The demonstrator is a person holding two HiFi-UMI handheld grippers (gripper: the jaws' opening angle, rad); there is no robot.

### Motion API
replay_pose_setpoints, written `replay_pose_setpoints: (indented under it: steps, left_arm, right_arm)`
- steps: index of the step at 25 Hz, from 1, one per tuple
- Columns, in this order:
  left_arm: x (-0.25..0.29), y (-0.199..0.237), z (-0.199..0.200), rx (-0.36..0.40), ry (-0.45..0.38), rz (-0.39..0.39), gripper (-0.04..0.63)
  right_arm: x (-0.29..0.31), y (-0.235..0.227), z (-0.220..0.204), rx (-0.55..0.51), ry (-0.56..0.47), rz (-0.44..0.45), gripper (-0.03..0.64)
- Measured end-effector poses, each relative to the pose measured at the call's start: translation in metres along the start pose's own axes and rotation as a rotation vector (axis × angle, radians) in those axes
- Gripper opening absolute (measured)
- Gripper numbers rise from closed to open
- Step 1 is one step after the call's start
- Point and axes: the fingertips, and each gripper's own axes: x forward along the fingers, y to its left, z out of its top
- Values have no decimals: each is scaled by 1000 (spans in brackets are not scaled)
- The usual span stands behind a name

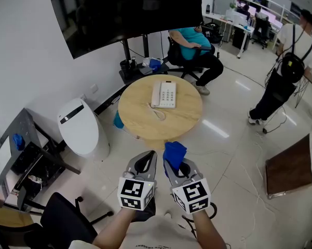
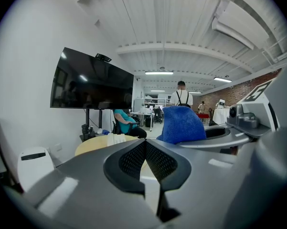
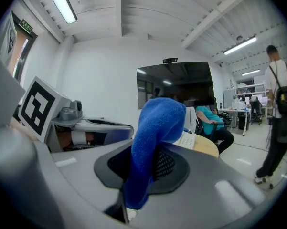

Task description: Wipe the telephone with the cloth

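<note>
A white telephone [image 1: 164, 94] lies on the round wooden table [image 1: 140, 119], its cord curling toward me. Both grippers are held side by side in front of the table, short of its near edge. My right gripper [image 1: 172, 164] is shut on a blue cloth [image 1: 174, 153], which sticks up between its jaws [image 3: 153, 142]. My left gripper [image 1: 147, 160] is shut with nothing in it; its pads meet in the left gripper view [image 2: 145, 149]. The cloth [image 2: 181, 124] shows at its right there, and the telephone [image 2: 116, 138] is small beyond the jaws.
A seated person [image 1: 194, 48] in a teal top is behind the table. Another person [image 1: 285, 71] walks at the right. A white rounded unit [image 1: 80, 126] stands left of the table, a dark screen [image 1: 124, 9] hangs on the wall, and a black chair [image 1: 57, 217] is near me.
</note>
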Motion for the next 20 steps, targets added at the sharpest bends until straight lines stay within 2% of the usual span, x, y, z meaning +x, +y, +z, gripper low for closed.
replay_pose_setpoints:
  steps: [20]
  left_arm:
    - [97,67,-4,-48,16,-53,2]
  right_arm:
    - [92,-60,0,1,37,-56,61]
